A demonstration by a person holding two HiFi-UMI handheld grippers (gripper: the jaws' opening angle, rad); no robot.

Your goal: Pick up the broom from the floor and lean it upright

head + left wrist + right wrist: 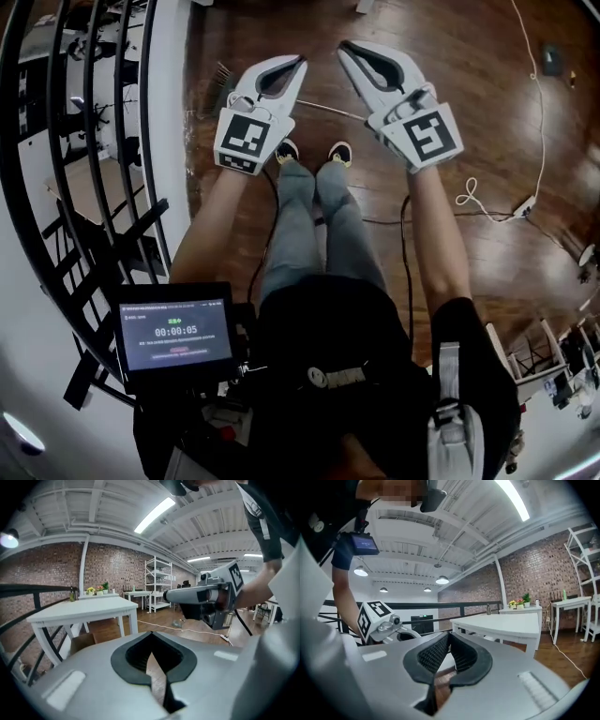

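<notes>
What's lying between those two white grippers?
Head view: a thin broom handle on the floor crosses between left gripper and right gripper.

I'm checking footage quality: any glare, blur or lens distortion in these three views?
Head view: fisheye bows the black railing into arcs. Left gripper view: ceiling strip light blown out, corners dark. Right gripper view: its ceiling light overexposed too, edges black.

Beyond the fingers (89, 667) of the left gripper (151, 635), a white table (84, 611) is standing before a brick wall (117, 569). White shelving (158, 583) is standing further right. Strip lights (154, 515) are glowing overhead. Dark wooden floor (469, 94) is spreading underneath. A black railing (28, 589) is running off to their left.
</notes>
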